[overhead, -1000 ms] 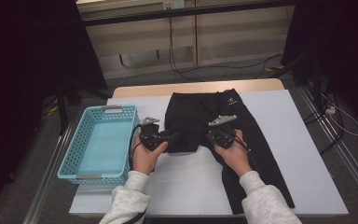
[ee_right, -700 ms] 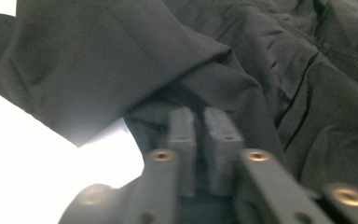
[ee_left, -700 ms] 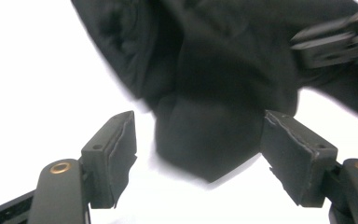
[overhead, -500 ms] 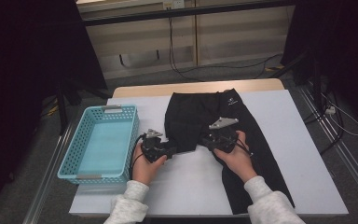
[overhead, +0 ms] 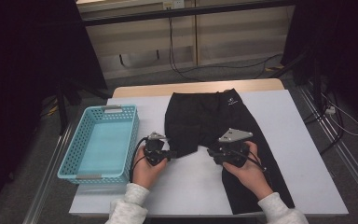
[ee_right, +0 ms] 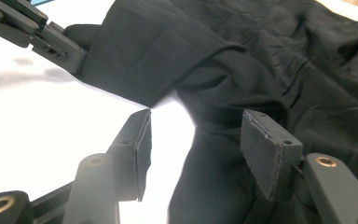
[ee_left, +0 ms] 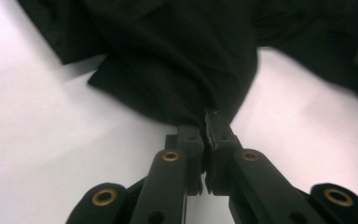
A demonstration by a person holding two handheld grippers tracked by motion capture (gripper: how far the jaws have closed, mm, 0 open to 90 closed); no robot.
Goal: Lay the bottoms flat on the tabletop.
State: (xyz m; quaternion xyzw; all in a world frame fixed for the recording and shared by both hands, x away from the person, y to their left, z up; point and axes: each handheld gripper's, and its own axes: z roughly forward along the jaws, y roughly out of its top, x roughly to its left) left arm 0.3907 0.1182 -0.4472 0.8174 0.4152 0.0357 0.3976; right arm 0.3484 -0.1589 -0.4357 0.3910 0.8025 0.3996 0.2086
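A: White table [overhead: 303, 140] under a dim room, dark curtains on both sides, cables trailing over the floor behind. Light blue basket [overhead: 100, 144] at the table's left edge. Black shorts [overhead: 205, 121] spread flat in the middle, waistband toward the far side, one leg running down toward the near right corner.

B: And the left gripper [overhead: 170, 153]?

A: Clamped on the hem of the shorter leg. In the left gripper view [ee_left: 206, 122], pads pressed together with a fold of black cloth pinched between the tips. Just been closing, now tight on the fabric.

B: The right gripper [overhead: 213, 154]?

A: Parted about halfway, just been opening. In the right gripper view [ee_right: 193, 135], cloth lying beyond and beneath the gap, brushing neither pad as far as can be told. Held just above the inner edge of the longer leg, near the crotch.

B: Different from a second ago?

A: Yes. Back then, right jaws closed on the cloth and left ones apart; now swapped. Right hand shifted toward the near right, left hand slightly lower. Left leg drawn into a narrower point at the clamped hem.
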